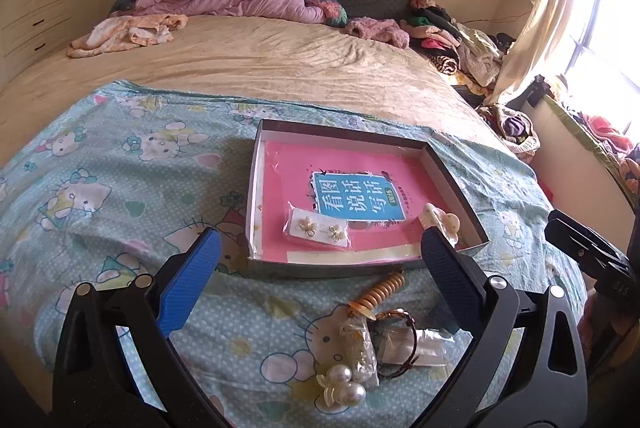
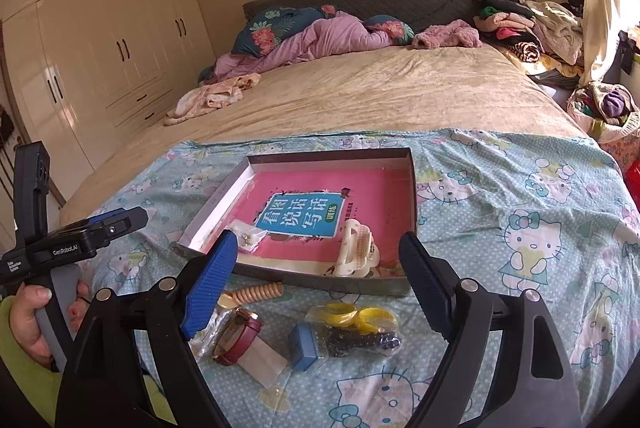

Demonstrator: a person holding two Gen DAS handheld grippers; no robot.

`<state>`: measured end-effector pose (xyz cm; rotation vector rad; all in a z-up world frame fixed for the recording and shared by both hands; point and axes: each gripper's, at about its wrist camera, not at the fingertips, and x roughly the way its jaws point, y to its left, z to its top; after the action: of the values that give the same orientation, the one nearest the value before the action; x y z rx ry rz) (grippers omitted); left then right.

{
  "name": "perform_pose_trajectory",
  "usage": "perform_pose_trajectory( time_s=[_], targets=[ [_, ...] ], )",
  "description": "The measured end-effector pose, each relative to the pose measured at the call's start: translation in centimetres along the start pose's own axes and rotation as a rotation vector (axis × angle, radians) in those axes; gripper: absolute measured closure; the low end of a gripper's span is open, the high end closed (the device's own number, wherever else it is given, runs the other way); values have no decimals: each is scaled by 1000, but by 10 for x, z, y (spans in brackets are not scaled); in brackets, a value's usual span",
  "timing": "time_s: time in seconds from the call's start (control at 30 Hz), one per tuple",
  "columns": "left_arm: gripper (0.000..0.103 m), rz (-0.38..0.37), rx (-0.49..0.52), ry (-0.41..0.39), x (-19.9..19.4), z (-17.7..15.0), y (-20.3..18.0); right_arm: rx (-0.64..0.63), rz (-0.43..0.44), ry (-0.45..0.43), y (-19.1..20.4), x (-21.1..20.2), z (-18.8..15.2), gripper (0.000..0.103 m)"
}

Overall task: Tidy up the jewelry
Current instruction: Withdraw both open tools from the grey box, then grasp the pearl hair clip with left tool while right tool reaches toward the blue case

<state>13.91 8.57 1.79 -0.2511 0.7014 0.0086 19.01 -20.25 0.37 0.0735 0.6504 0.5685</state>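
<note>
Both grippers hovered low over the bed's foot end, above the Hello Kitty sheet (image 2: 520, 196). The left gripper (image 1: 320, 248) had its jaws spread wide with nothing in them; the right gripper (image 2: 316, 252) was the same, released and empty. Ahead of them lay the shallow box (image 1: 448, 164), floored with a pink book (image 1: 352, 168). Inside it, near the front wall, sat a card of earrings (image 1: 318, 226) and a cream hair claw (image 1: 440, 220) toward the front right corner. Just outside the box, on the sheet, waited the loose pile: an orange coil tie (image 1: 386, 288), a pearl clip (image 1: 340, 386), a watch (image 2: 238, 336), a blue block (image 2: 306, 346) and a bagged set of yellow rings (image 2: 356, 316), all close together, some touching.
</note>
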Motion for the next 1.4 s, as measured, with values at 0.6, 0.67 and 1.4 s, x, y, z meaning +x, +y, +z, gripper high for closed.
perform_pose_trajectory(
  time_s=[0.6, 0.67, 1.4],
  targets=[
    [10, 22, 26, -5, -32, -24, -3, -28, 33, 9, 16, -24, -18, 21],
    [10, 28, 31, 0, -33, -28, -4, -26, 37, 15, 16, -25, -21, 21],
    [10, 57, 153, 73, -28, -67, -24, -32, 58, 127, 22, -16, -57, 21]
  ],
)
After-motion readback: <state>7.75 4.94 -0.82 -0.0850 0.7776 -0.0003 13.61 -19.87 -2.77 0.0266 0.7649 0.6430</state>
